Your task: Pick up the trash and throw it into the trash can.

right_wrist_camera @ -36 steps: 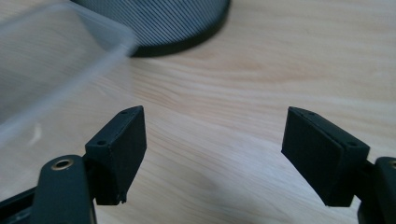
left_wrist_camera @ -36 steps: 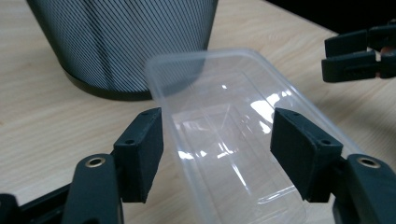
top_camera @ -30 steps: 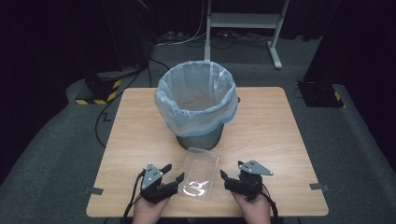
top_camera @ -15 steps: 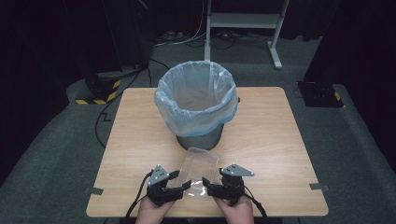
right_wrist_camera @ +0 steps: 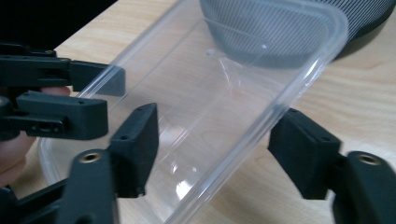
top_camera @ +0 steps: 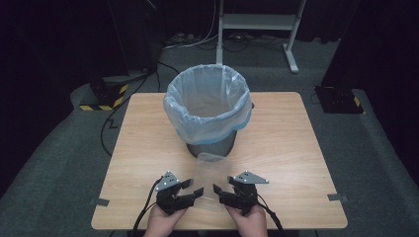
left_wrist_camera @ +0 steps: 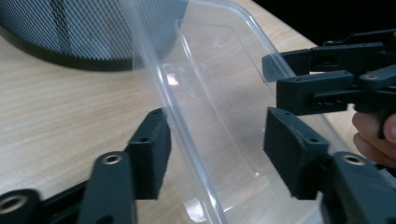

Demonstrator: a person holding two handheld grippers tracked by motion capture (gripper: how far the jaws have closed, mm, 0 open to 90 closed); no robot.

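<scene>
A clear plastic container (top_camera: 207, 178) lies on the wooden table (top_camera: 291, 143), just in front of the bin (top_camera: 208, 111). My left gripper (top_camera: 192, 187) stands open at its left side. In the left gripper view the container's long rim (left_wrist_camera: 187, 126) runs between the spread jaws of that gripper (left_wrist_camera: 217, 140). My right gripper (top_camera: 219, 193) is open at the container's right side. In the right gripper view the other long rim (right_wrist_camera: 243, 140) passes between its jaws (right_wrist_camera: 219, 144). The two grippers face each other across the container (right_wrist_camera: 210, 88).
The bin is black mesh (left_wrist_camera: 70, 28) lined with a pale blue bag (top_camera: 197, 118) and stands mid-table right behind the container. A white stand (top_camera: 257, 22) and cables lie on the floor beyond. Bare table stretches left and right of the bin.
Both grippers have moved inward from the container's sides and toward the table's front edge, so each now straddles a long rim. The container has hardly shifted.
</scene>
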